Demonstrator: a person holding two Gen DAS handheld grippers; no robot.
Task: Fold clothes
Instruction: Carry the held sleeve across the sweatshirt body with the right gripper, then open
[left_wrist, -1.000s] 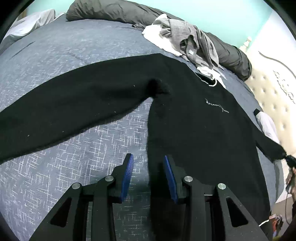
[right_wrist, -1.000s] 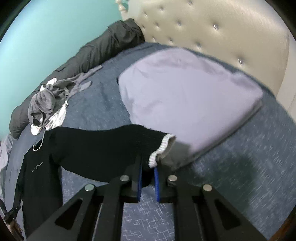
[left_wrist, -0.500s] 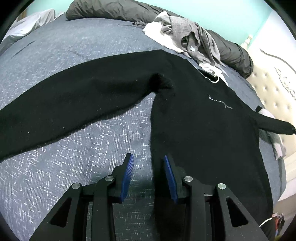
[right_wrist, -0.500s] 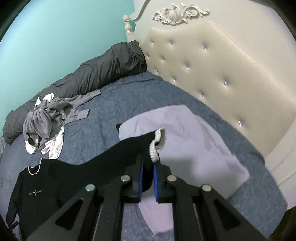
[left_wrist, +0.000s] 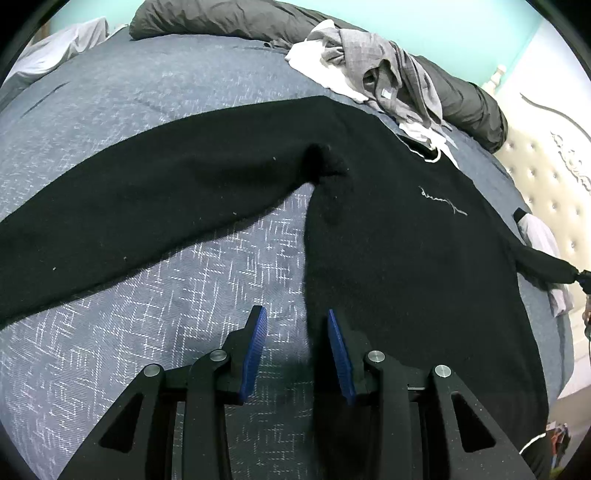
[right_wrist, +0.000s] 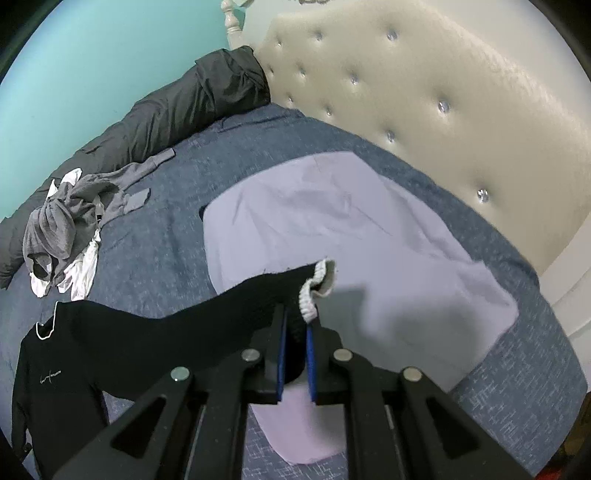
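A black sweater (left_wrist: 399, 236) with a small white chest script lies spread flat on the blue bedspread (left_wrist: 110, 103), one sleeve stretched far to the left. My left gripper (left_wrist: 295, 325) is open and empty, hovering over the sweater's side edge near the hem. My right gripper (right_wrist: 295, 317) is shut on the sweater's other sleeve (right_wrist: 192, 332) just behind its white-trimmed cuff (right_wrist: 317, 284), holding it lifted above the bed. The sweater's body (right_wrist: 44, 387) shows at the lower left of the right wrist view. The held sleeve end also shows at the right edge of the left wrist view (left_wrist: 546, 266).
A pile of grey and white clothes (left_wrist: 369, 70) lies beyond the sweater's collar, also in the right wrist view (right_wrist: 62, 229). A lilac garment (right_wrist: 351, 236) lies flat under the held sleeve. A dark bolster (right_wrist: 177, 110) runs along the teal wall. The tufted cream headboard (right_wrist: 443, 92) stands behind.
My right gripper raised the sleeve cuff, swung up toward the headboard, then came lower over the lilac garment. The left gripper stayed open in nearly the same spot.
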